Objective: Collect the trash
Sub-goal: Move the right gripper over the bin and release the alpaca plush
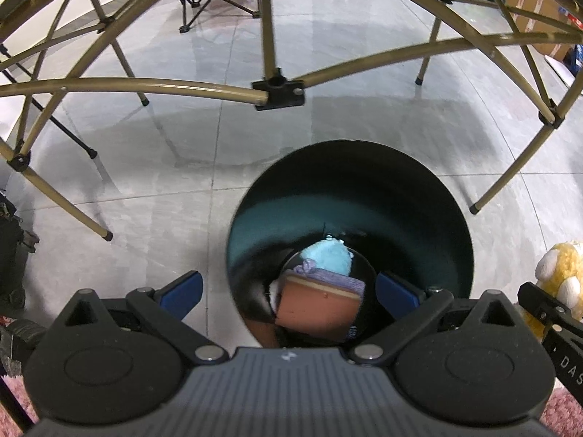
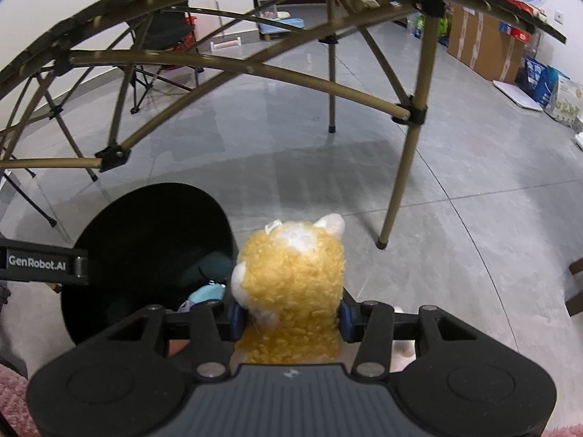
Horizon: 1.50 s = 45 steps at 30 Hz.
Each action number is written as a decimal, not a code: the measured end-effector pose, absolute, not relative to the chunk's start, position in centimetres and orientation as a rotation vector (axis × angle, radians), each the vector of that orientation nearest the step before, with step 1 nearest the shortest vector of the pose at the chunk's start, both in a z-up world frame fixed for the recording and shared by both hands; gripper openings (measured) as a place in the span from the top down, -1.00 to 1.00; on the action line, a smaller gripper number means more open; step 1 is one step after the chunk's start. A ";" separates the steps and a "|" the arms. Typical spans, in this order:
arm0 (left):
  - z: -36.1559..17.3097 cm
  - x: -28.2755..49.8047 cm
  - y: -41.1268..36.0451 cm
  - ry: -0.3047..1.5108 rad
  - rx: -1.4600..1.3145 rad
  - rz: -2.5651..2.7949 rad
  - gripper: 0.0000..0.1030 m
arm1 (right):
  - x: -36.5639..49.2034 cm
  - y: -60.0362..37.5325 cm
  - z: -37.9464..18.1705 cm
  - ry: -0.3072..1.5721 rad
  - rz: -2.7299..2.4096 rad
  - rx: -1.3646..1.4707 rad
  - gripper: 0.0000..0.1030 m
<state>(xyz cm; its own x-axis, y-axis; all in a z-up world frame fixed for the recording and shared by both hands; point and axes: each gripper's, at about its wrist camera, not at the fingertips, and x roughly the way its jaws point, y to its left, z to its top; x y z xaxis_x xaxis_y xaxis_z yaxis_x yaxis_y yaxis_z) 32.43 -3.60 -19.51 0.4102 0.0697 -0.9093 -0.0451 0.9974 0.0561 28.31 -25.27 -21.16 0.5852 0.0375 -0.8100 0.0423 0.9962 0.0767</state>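
Note:
A black round bin stands on the grey tiled floor, straight below my left gripper. That gripper is open, its blue pads wide apart with nothing between them. At the bin's bottom lie a brown box, a purple cloth and a light blue fuzzy thing. My right gripper is shut on a yellow-and-white plush toy, held just right of the bin. The plush toy also shows at the right edge of the left wrist view.
A folding table's gold frame arches over the bin, its legs planted on the floor around it. Folding chairs stand further back. Cardboard boxes and bags line the far right wall. Pink carpet lies at the near edge.

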 end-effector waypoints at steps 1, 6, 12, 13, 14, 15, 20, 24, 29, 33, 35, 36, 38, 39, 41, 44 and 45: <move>-19.4 32.3 -3.3 1.142 0.021 0.075 -1.00 | 28.3 -25.0 -21.0 0.943 0.003 0.089 0.10; -18.7 31.8 -1.7 1.118 0.005 0.089 -1.00 | 28.7 -23.2 -20.2 0.930 0.040 0.068 0.10; -18.3 31.2 0.2 1.097 -0.011 0.112 -1.00 | 29.3 -20.6 -19.1 0.908 0.102 0.041 0.10; -18.2 31.1 0.6 1.094 -0.014 0.116 -1.00 | 29.4 -20.1 -18.9 0.905 0.112 0.038 0.10; -18.2 31.1 1.0 1.092 -0.018 0.121 -1.00 | 29.5 -19.6 -18.8 0.903 0.122 0.036 0.10; -18.2 31.0 1.3 1.090 -0.023 0.126 -1.00 | 29.5 -19.2 -18.7 0.901 0.130 0.032 0.10; -17.8 30.5 3.1 1.071 -0.041 0.152 -1.00 | 30.2 -17.3 -18.4 0.900 0.164 0.013 0.10; -17.7 30.3 4.2 1.059 -0.047 0.176 -1.00 | 30.9 -15.9 -18.4 0.901 0.187 -0.003 0.10; -17.8 30.1 6.0 1.054 -0.063 0.214 -1.00 | 31.9 -14.2 -18.6 0.924 0.210 -0.013 0.10; -17.8 29.9 7.4 1.052 -0.082 0.243 -1.00 | 32.5 -13.0 -18.8 0.932 0.225 -0.025 0.10; -17.9 29.8 7.9 1.053 -0.089 0.253 -1.00 | 32.8 -12.5 -18.9 0.942 0.231 -0.026 0.10; -18.0 29.8 8.2 1.054 -0.091 0.259 -1.00 | 32.9 -12.3 -19.0 0.947 0.233 -0.026 0.10; -18.1 29.7 8.6 1.056 -0.093 0.267 -1.00 | 33.2 -11.8 -19.2 0.957 0.238 -0.028 0.10; -18.1 29.7 8.8 1.057 -0.094 0.272 -1.00 | 33.4 -11.5 -19.3 0.963 0.241 -0.029 0.10; -18.2 29.6 9.1 1.061 -0.096 0.280 -1.00 | 33.5 -11.0 -19.6 0.974 0.247 -0.032 0.10; -18.5 29.6 9.6 1.067 -0.098 0.293 -1.00 | 33.8 -10.5 -20.0 0.991 0.251 -0.036 0.10; -18.5 29.6 9.7 1.068 -0.099 0.297 -1.00 | 33.9 -10.4 -20.1 0.996 0.251 -0.036 0.10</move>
